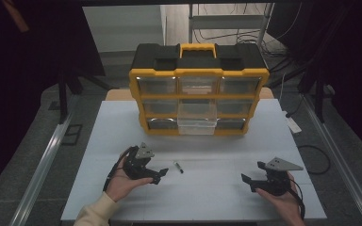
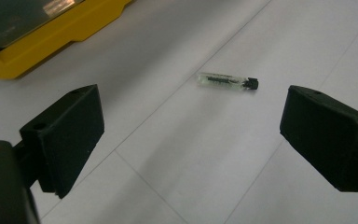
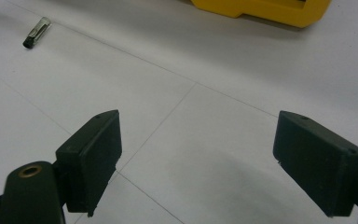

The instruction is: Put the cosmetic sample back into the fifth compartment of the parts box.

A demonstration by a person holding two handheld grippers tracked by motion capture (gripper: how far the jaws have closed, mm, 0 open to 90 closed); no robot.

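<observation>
Down on the white desk [image 1: 217,197] a small clear vial [image 1: 178,167] with a black cap lies flat on its side, touched by nothing, between the two hands and nearer the left one. The left hand-held gripper [image 1: 159,175] sits low over the desk just beside the vial, to its left in the high view, and its jaws stand wide apart with nothing between them; in the left gripper view the vial [image 2: 228,81] lies ahead of the jaws, beyond their tips, with its black cap turned to the right of that view. The right hand-held gripper [image 1: 250,181] rests well apart from the vial at the right of the desk, its jaws likewise spread wide and empty; in the right gripper view the vial [image 3: 36,32] shows far off at the upper left. Behind the vial, at the far part of the desk, stands a yellow and black organiser case [image 1: 199,89] with three rows of clear drawers, and the middle drawer [image 1: 197,118] of its lower rows is pulled out toward the person.
</observation>
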